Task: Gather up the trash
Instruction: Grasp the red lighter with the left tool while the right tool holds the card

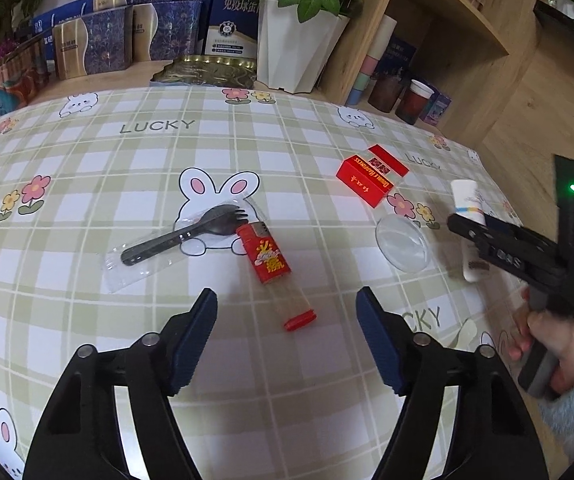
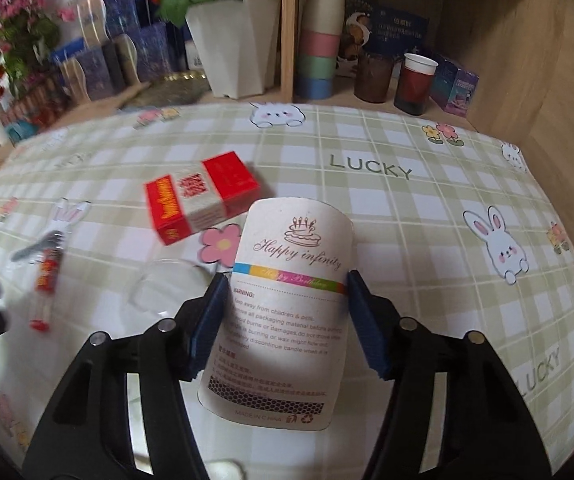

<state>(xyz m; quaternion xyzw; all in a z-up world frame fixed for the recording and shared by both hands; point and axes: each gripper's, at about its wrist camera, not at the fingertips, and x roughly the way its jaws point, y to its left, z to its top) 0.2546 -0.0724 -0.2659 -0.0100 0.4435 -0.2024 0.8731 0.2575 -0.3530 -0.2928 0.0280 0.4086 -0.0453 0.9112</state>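
My right gripper is shut on a white candle card pack printed "Happy infinity", held just above the table; the pack also shows in the left wrist view. My left gripper is open and empty, hovering just short of a red lighter. A black plastic spork in a clear wrapper lies touching the lighter's top. A red cigarette box and a clear round lid lie to the right. In the right wrist view the box, lid and lighter are at left.
The table wears a green plaid bunny cloth. Behind it stand a white flower pot, blue gift boxes, a gold tin and a wooden shelf with cups. The table's right edge drops to wood floor.
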